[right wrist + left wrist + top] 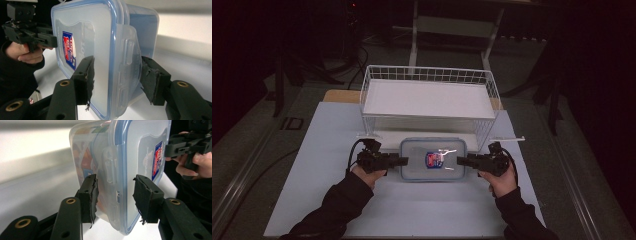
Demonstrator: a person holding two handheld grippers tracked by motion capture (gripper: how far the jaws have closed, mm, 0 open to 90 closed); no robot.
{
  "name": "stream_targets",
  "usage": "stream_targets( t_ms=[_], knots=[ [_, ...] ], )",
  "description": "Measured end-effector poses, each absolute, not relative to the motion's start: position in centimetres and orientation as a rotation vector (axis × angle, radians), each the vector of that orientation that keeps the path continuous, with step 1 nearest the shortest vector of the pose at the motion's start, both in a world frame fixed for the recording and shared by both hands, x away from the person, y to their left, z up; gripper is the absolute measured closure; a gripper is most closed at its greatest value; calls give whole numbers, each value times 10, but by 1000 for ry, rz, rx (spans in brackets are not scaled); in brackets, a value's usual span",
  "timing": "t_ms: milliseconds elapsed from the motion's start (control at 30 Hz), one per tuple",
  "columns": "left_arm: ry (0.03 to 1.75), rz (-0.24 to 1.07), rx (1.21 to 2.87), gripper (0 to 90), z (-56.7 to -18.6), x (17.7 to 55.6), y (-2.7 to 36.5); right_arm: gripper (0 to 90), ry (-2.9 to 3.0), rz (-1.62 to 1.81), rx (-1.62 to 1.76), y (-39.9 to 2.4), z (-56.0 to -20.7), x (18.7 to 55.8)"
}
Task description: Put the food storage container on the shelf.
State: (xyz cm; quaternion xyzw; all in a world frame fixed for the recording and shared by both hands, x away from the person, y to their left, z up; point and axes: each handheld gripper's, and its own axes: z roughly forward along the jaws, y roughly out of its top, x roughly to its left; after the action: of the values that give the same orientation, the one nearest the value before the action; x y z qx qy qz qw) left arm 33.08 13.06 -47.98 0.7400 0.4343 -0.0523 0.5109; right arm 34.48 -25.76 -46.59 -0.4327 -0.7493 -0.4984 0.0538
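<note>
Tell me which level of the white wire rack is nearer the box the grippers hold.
The lower shelf: it sits just behind the lidded plastic box at table level, under the upper basket tray, which stands higher and farther back.

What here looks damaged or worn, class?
The black pads on the left gripper are frayed, with loose threads hanging; those on the right gripper look torn too. The lidded container between them looks intact.

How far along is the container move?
Done: both ends are gripped. The left gripper and right gripper clamp the short ends of the lidded plastic container, lid latched. In hand: it sits just in front of the wire rack. Left: probably placing it on or under the rack shelf; destination unclear.
</note>
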Motion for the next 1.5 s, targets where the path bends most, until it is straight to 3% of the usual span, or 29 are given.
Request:
stream_targets(
  t_ms=[567, 967, 1133, 1200, 1267, 1500],
  knots=[
    [1066, -47, 1751, 529, -497, 381, 133, 450, -2261, -1593, -1386, -246, -487, 394],
    [1092, -48, 1715, 518, -506, 390, 132, 438, -2236, -1586, -1429, -244, -498, 408],
    [1110, -34, 1699, 492, -506, 390, 129, 364, -2303, -1579, -1458, -234, -496, 407],
    [1088, 60, 1713, 480, -506, 392, 131, 332, -2326, -1576, -1480, -230, -495, 406],
    [1093, 135, 1725, 528, -503, 394, 129, 270, -2337, -1569, -1506, -227, -499, 409],
    [1100, 140, 1708, 471, -505, 399, 126, 240, -2299, -1604, -1592, -222, -499, 412]
  ],
)
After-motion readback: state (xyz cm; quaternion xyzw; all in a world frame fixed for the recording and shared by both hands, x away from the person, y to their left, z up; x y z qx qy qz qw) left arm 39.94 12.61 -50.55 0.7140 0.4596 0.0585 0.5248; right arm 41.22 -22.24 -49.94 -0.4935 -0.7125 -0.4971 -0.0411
